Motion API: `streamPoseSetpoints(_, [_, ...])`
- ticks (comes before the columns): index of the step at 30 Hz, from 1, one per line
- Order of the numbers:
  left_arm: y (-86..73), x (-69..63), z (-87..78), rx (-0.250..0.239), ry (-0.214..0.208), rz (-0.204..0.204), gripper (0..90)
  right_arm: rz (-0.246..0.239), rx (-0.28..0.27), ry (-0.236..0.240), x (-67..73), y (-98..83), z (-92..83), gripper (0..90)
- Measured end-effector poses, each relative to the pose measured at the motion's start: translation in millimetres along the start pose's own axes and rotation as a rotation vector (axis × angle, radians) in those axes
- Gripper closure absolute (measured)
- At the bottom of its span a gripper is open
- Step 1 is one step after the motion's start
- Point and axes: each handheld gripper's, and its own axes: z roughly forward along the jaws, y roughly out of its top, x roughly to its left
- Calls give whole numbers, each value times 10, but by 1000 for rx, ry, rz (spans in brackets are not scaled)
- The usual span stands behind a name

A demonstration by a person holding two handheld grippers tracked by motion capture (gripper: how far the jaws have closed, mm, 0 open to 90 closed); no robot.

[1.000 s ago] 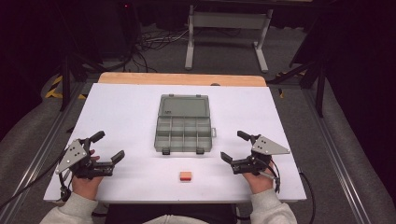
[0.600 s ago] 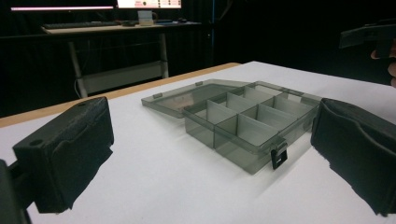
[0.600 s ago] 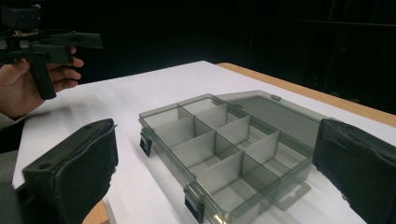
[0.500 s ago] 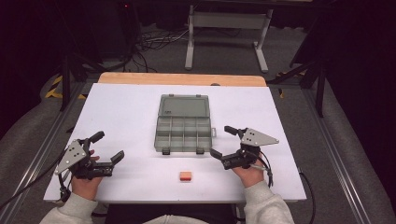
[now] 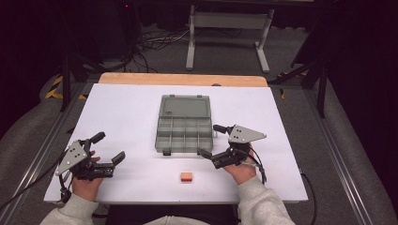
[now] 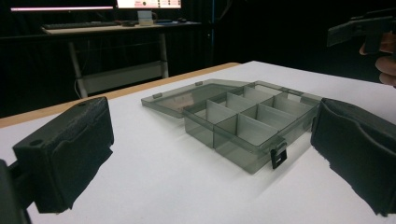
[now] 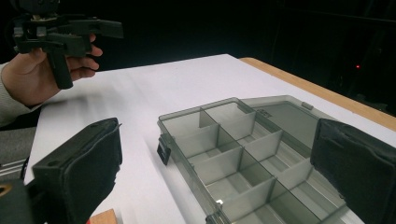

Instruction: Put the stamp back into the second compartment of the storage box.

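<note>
My right gripper [image 5: 210, 140] hovers with its jaws spread wide apart and nothing between them, just beside the near right corner of the compartment box [image 5: 184, 133]. In the right gripper view the box's near compartments lie straight ahead between my two black jaws, every one of them bare. The box sits open at the middle of the table [image 5: 291, 140], its lid [image 5: 184, 106] folded back flat toward the far edge and a small black latch [image 5: 166, 152] hanging off the near wall.

Toward the near edge, between my two hands and well apart from the box, lies a small orange block [image 5: 186, 176]; one corner of it shows in the right gripper view.

My left gripper [image 5: 109, 150] rests near the near left corner of the table, jaws likewise wide apart and holding nothing, aimed at the box.

I judge this to be the approach, with nothing yet grasped. If the block is meant for a compartment, my right gripper must swing back toward the near edge, drop over the block, straddle it and close.
</note>
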Motion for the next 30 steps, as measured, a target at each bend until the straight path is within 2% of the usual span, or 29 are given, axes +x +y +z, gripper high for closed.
streamPoseSetpoints(5, [3,2,-6,1,1,-2,2,-20,22,52,29,47,123,39])
streamPoseSetpoints(8, [2,-1,-4,-1,2,-1,2,-34,38,67,47,67,180,39])
streamPoseSetpoints(24, [3,8,-8,-3,1,-8,2,-60,102,119,115,137,379,65])
streamPoseSetpoints(30, [0,14,-8,-3,0,-9,2,-82,148,140,138,143,417,85])
